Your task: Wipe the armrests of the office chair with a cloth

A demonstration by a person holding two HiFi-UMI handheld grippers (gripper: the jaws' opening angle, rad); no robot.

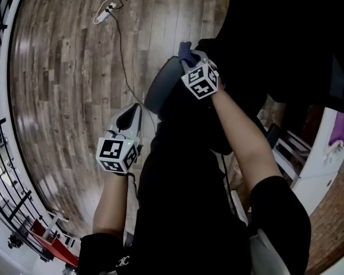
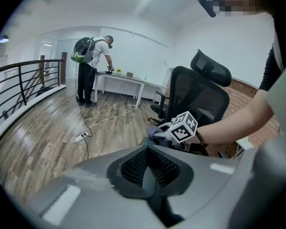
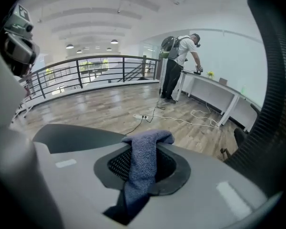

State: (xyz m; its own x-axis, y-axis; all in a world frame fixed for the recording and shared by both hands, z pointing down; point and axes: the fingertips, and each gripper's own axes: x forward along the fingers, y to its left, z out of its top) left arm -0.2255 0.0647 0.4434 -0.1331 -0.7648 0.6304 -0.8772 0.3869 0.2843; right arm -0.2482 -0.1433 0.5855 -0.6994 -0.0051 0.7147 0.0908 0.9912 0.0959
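A black mesh office chair [image 2: 200, 92] stands on the wood floor. In the head view its grey armrest pad [image 1: 160, 87] lies just below my right gripper [image 1: 189, 57]. That gripper is shut on a blue-grey cloth [image 1: 186, 50], which sits over the pad's far end. In the right gripper view the cloth [image 3: 144, 161] hangs from between the shut jaws of the right gripper [image 3: 142, 178], with the armrest pad [image 3: 71, 135] to the left. My left gripper [image 1: 131, 116] hovers left of the armrest, apart from it. Nothing is between the shut jaws of the left gripper [image 2: 149, 170].
A power strip [image 1: 103, 13] with a trailing cable lies on the floor. A black railing [image 1: 0, 153] curves along the left. A person with a backpack [image 2: 91, 66] stands at a white table [image 2: 126, 80] far off. White furniture [image 1: 324, 153] stands at the right.
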